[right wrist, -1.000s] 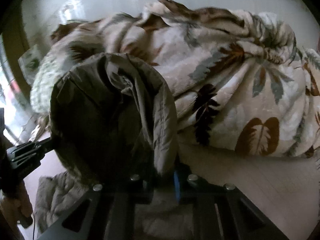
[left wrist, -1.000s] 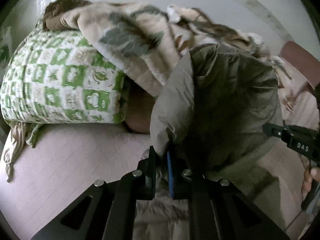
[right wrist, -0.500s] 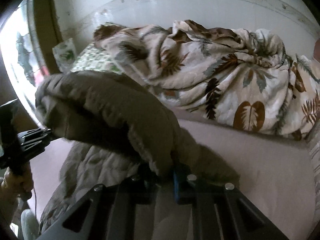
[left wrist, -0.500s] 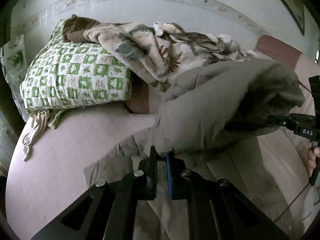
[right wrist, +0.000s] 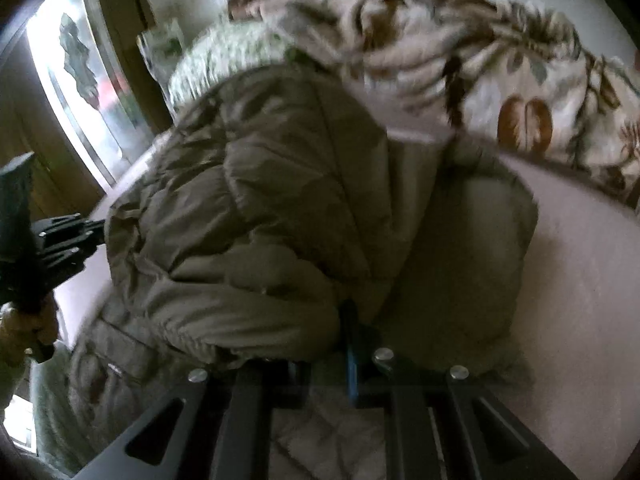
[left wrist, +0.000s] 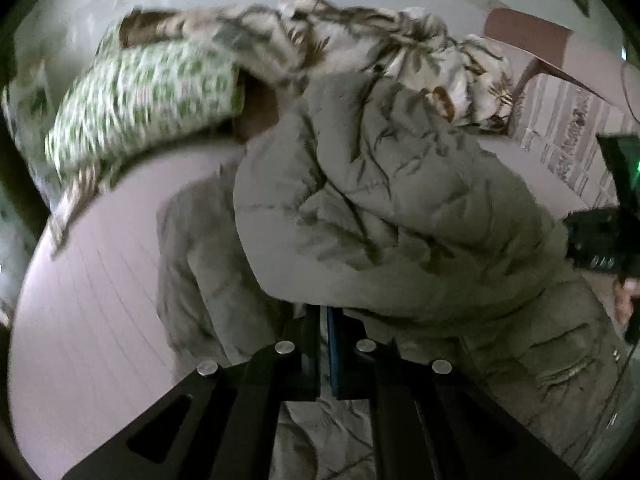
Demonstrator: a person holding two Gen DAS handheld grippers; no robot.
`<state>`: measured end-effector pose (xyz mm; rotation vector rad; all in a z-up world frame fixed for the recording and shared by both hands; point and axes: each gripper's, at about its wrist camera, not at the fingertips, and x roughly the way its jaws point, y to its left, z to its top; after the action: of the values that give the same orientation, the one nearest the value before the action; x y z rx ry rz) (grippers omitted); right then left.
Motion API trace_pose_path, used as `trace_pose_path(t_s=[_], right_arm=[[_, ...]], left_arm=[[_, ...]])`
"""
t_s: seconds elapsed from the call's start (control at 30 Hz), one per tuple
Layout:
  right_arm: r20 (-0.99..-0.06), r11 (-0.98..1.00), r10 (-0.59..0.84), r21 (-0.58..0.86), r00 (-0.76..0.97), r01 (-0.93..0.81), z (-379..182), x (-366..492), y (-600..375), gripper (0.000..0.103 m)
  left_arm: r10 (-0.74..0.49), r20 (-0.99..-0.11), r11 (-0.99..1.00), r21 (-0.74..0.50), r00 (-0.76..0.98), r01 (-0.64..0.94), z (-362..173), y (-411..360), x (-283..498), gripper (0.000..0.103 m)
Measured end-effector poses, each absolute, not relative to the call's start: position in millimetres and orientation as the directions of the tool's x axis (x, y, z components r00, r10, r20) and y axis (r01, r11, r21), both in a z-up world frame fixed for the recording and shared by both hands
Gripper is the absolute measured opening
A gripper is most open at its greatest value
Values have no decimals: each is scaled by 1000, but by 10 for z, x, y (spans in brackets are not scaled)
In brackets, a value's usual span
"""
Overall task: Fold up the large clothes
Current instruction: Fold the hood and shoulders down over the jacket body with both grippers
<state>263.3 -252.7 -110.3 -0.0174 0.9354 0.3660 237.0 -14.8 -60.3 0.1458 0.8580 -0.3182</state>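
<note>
A large olive-grey padded jacket (left wrist: 400, 220) lies on the pink bed sheet (left wrist: 88, 312), its upper half doubled over onto its lower half. My left gripper (left wrist: 324, 320) is shut on the folded edge of the jacket. My right gripper (right wrist: 344, 320) is shut on the same folded edge of the jacket (right wrist: 256, 208) at its other side. The right gripper also shows at the right edge of the left wrist view (left wrist: 600, 240), and the left gripper at the left edge of the right wrist view (right wrist: 60, 240).
A green-and-white checked pillow (left wrist: 148, 100) lies at the bed's head. A crumpled leaf-print blanket (right wrist: 500, 64) is heaped behind the jacket. A window (right wrist: 80, 80) is at the left. A brick-pattern surface (left wrist: 572, 132) is at the far right.
Both grippers have brought the held jacket edge forward and down, so the raised half now lies folded over the lower half on the bed.
</note>
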Motion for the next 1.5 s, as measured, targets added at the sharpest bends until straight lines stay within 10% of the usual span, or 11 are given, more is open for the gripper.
trace_pose_path(t_s=[0.4,0.7,0.8,0.9,1.23,1.5], right_arm=[[-839,956,241,117,489,-271,-1600,2837,-2609,14],[-820,953,221,66,529,-296,-1632,2795,-2608,17],[-801,944,203,8,563,-329,-1621,2680,-2573,27],[-792,941,221,21,569,-338,-1581,2553,-2646,81],[-696,941,331,188,638,-283,-1019,2444,-2807,82],[-816,954,264,143,514,-263,-1566,2829,-2321,80]], left_arm=[[-304,-697,943,-120,649,312,-254,-141,2522,3],[-279,-890,933,-163,360,320,-1299,-470,2856,1],[-315,-887,934,-226,338,278,-1312,-383,2913,1],[-304,-893,931,-205,331,302,-1296,-396,2923,1],[-273,-885,935,-151,377,321,-1280,-499,2779,1],[-267,-884,932,-137,384,334,-1284,-511,2750,1]])
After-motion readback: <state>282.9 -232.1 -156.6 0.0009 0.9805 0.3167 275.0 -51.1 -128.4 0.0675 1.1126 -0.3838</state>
